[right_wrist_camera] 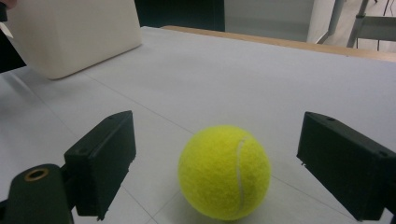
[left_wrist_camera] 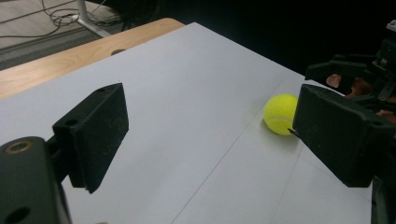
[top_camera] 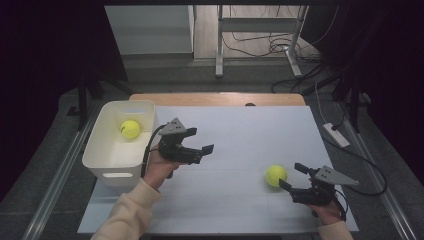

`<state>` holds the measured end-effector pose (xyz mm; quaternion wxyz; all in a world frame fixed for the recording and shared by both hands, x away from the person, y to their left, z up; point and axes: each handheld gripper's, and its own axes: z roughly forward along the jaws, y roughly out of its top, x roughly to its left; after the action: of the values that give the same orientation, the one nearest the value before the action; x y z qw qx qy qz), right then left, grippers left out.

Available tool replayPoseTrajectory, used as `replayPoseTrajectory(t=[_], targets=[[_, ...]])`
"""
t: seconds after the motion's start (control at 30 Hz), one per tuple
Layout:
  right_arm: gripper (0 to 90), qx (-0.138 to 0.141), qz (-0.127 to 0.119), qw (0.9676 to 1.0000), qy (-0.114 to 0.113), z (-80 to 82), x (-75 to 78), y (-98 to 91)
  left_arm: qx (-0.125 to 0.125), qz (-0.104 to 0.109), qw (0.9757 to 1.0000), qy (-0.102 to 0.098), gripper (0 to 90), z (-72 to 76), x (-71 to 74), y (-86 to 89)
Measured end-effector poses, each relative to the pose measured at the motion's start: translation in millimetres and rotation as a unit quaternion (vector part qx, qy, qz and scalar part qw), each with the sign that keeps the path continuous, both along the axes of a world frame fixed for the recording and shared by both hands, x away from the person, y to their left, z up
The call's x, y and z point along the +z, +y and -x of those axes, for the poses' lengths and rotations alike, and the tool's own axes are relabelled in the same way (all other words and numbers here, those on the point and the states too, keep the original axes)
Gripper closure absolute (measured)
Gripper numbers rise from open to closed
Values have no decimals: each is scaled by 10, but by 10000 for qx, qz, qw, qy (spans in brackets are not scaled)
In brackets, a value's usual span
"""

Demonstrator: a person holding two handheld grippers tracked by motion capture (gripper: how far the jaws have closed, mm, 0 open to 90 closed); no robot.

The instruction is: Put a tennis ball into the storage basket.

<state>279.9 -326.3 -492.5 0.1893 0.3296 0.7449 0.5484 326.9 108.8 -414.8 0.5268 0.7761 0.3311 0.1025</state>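
A yellow tennis ball (top_camera: 276,175) (right_wrist_camera: 224,171) lies on the white mat at the front right. My right gripper (top_camera: 290,175) (right_wrist_camera: 217,140) is low behind it, open, with the ball just ahead of and between its two pads, which do not touch it. A second tennis ball (top_camera: 130,129) rests inside the white bin (top_camera: 111,160) at the left. My left gripper (top_camera: 201,140) (left_wrist_camera: 210,135) hovers open and empty beside the bin, pointing right. In the left gripper view, the ball (left_wrist_camera: 280,113) and the right gripper (left_wrist_camera: 355,74) are farther off.
The white mat (top_camera: 235,130) covers most of a wooden table (top_camera: 215,98), whose far edge shows. The bin's wall (right_wrist_camera: 74,32) stands at the far left in the right gripper view. Beyond the table are a floor with cables and a desk frame (top_camera: 260,40).
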Motion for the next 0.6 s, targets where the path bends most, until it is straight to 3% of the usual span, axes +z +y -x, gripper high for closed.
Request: replayPoseTrajectory(t=[0.37,0.6], targets=[[117,87,56,9999,-50,5,13,55,-197,60,9998,-66,117,-24,-50,-153],[117,97,18,9999,-28,11,11,55,-287,-19,9996,-52,116,-47,-91,-238]])
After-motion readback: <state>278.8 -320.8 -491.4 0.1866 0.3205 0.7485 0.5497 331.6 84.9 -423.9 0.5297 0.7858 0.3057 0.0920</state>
